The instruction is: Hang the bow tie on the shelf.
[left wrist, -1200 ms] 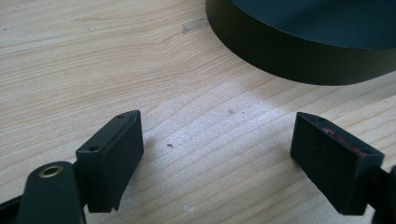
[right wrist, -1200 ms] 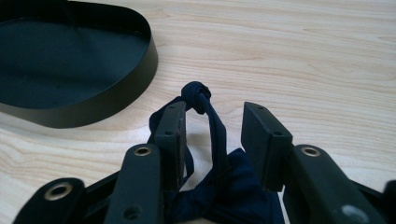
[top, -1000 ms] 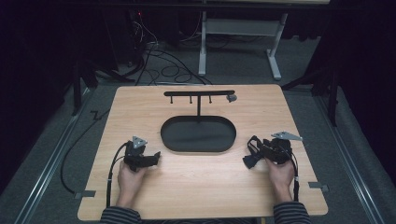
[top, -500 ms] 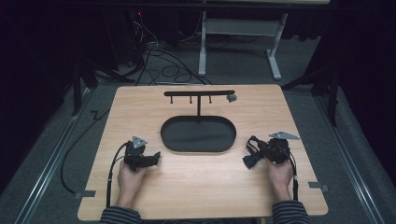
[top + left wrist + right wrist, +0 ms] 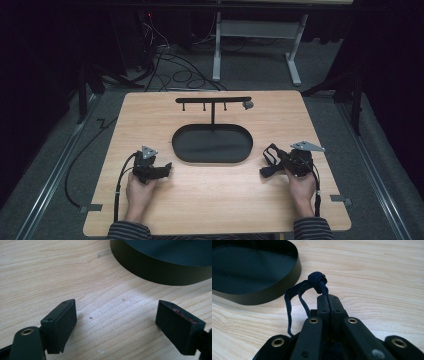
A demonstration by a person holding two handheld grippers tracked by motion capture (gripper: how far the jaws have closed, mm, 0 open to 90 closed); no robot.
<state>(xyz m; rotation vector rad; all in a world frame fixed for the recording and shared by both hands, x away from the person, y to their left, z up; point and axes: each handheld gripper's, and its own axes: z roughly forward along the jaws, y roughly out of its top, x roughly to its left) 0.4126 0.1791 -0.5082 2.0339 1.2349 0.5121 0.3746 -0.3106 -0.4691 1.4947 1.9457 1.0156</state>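
Observation:
On the wooden table (image 5: pixel 215 195) stands a black oval tray (image 5: pixel 212 144) with a T-shaped hook rack (image 5: pixel 213 100) rising from its far rim. My left gripper (image 5: pixel 166 166) rests on the table left of the tray; its jaws stand wide open with bare wood between them (image 5: pixel 116 322). Right of the tray my right gripper (image 5: pixel 263 171) is shut on a dark blue knotted band (image 5: pixel 318 281). The knot pokes out past the fingertips and a loop (image 5: pixel 270 152) of band hangs to the side. The tray wall (image 5: pixel 262 296) lies just ahead of it.
A small grey piece (image 5: pixel 247 105) hangs at the right end of the rack. Beyond the table are cables (image 5: pixel 165 55) on the floor and a white desk frame (image 5: pixel 255 35). Metal brackets (image 5: pixel 340 200) sit at the table's near corners.

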